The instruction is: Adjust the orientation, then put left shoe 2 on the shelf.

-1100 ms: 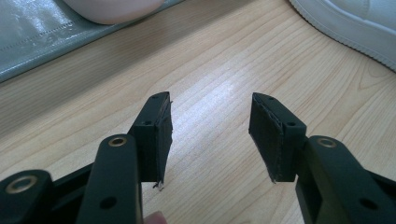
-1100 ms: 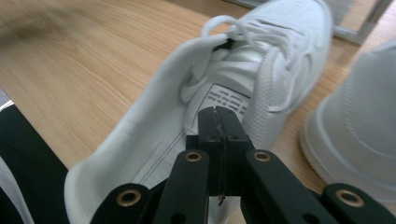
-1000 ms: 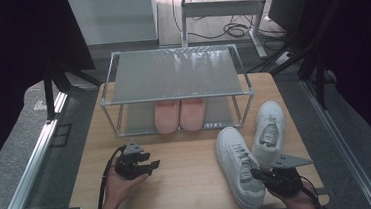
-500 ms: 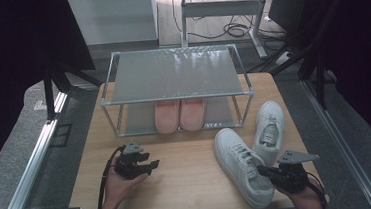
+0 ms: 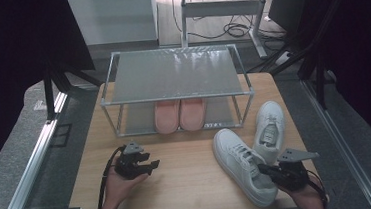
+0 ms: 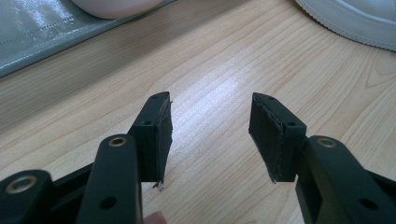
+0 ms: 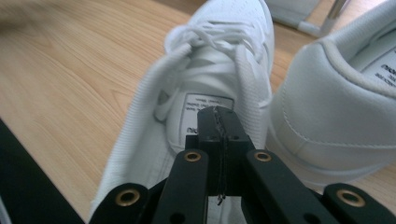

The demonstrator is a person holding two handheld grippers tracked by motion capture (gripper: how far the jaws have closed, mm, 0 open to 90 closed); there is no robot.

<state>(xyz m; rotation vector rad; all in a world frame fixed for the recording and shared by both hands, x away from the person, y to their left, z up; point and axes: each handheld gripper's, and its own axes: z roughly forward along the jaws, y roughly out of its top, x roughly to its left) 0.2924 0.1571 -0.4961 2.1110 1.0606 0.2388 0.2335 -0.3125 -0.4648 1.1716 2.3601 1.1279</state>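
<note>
**High view.** Fingers of the right gripper (image 5: 265, 169) shut, pad against pad, right at the heel of the near sneaker (image 5: 240, 160). Toe well ahead of the tips and off to their left, so long axis running slantwise up the table (image 5: 190, 189) toward the rack (image 5: 173, 75). Second sneaker (image 5: 269, 128) just beyond the tips on their right, touching or nearly touching the first. Pink slippers (image 5: 179, 116) far ahead, on the rack's lower shelf. Left gripper (image 5: 153, 165) well off to the left, resting low on the wood, far from either sneaker; right hand plainly the nearer one.

**Left gripper view.** Fingers (image 6: 156, 135) spread wide with bare wood between. A sneaker's sole edge (image 6: 345, 21) far ahead to the right, a slipper toe (image 6: 116, 5) far ahead to the left.

**Right gripper view.** Fingers (image 7: 210, 128) pressed together above the heel opening, insole label just past the tips, laces and toe straight ahead. Cannot tell whether the heel rim is nipped beneath them. Second sneaker's heel (image 7: 336, 107) close on the right. Judged next: any move with this sneaker goes along that heel-to-toe line.
</note>
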